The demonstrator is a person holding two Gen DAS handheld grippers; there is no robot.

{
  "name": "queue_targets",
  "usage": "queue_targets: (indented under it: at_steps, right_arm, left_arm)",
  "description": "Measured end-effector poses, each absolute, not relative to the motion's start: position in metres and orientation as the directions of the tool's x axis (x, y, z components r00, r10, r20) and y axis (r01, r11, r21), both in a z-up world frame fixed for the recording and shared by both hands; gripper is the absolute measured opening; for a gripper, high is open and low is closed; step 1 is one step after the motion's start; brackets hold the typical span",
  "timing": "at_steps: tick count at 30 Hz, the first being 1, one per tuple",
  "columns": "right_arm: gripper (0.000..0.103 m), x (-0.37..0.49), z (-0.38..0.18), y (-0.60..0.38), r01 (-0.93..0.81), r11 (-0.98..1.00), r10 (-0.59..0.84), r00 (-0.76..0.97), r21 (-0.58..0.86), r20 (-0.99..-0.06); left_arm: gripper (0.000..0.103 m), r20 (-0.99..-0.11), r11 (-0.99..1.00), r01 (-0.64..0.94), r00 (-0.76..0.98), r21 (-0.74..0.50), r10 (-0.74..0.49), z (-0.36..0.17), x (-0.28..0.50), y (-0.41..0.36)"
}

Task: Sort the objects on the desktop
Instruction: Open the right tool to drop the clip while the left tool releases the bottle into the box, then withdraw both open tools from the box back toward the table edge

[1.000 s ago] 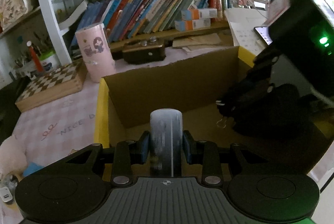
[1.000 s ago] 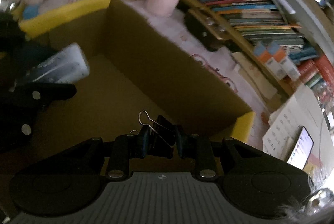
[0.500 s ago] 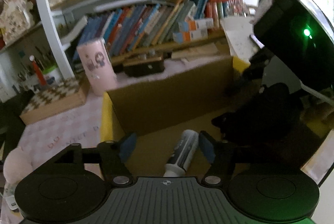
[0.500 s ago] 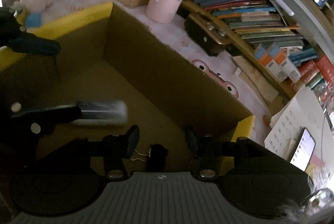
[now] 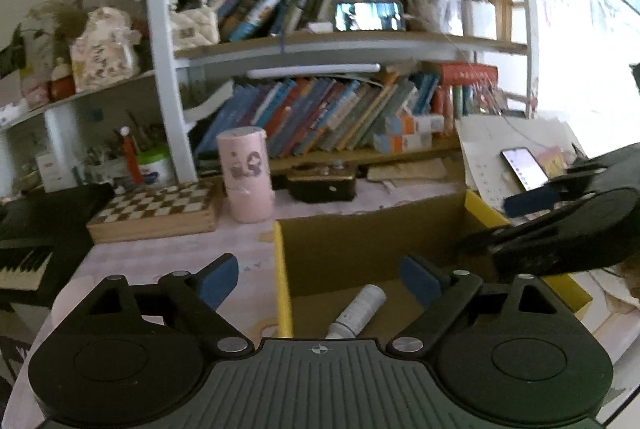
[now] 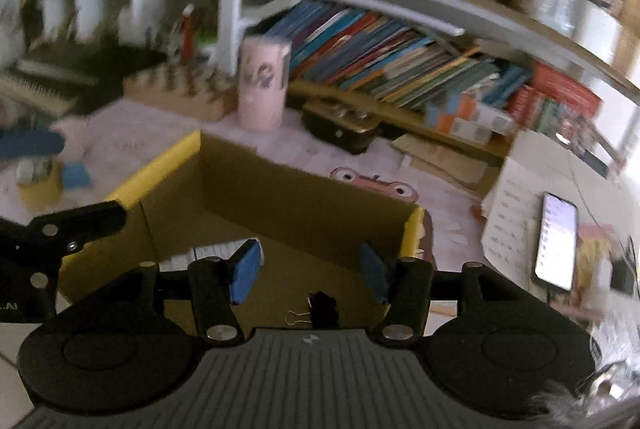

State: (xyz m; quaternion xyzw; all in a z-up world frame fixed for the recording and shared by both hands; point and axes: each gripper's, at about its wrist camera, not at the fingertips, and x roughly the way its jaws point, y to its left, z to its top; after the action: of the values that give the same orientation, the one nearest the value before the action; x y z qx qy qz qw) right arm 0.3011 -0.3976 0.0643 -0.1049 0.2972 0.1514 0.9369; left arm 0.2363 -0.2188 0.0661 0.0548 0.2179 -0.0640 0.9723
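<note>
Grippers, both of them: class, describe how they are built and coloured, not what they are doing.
The left gripper and right gripper match: black linkage arms with silver bolts, blue pads on the fingers, two round black discs, and a grey ribbed body bearing a small crosshair mark.

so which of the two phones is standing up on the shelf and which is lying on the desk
The phone on the shelf is propped on its long edge, screen lit, among the books. The phone on the papers lies flat on the desk, right of the cardboard box.

A white-grey tube lies flat on the floor of the yellow-rimmed cardboard box, cap end seemingly nearest the camera; a black binder clip lies there too
</note>
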Motion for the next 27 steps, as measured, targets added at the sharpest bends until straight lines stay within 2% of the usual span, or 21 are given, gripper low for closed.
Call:
queue_targets:
  at_steps: [7,14,27]
  right_arm:
    - [0.057,0.258,0.071,-0.411,-0.213,0.976,0.160,0.847,-0.048,-0.507]
    - [0.059,0.223,0.066,-0.414,-0.081,0.997,0.072,0.874,0.002,-0.481]
    - [0.062,0.153,0.032,-0.361,0.033,0.999,-0.007,0.838,0.037,-0.546]
  left_arm:
    - [0.093,-0.434,0.992,0.121,0.896,0.044,-0.090,0.062,0.208,-0.193]
    - [0.093,-0.472,0.994,0.102,0.879,0.049,-0.067,0.049,0.184,-0.162]
    - [0.094,-0.525,0.993,0.099,0.849,0.061,-0.053,0.030,0.140,-0.107]
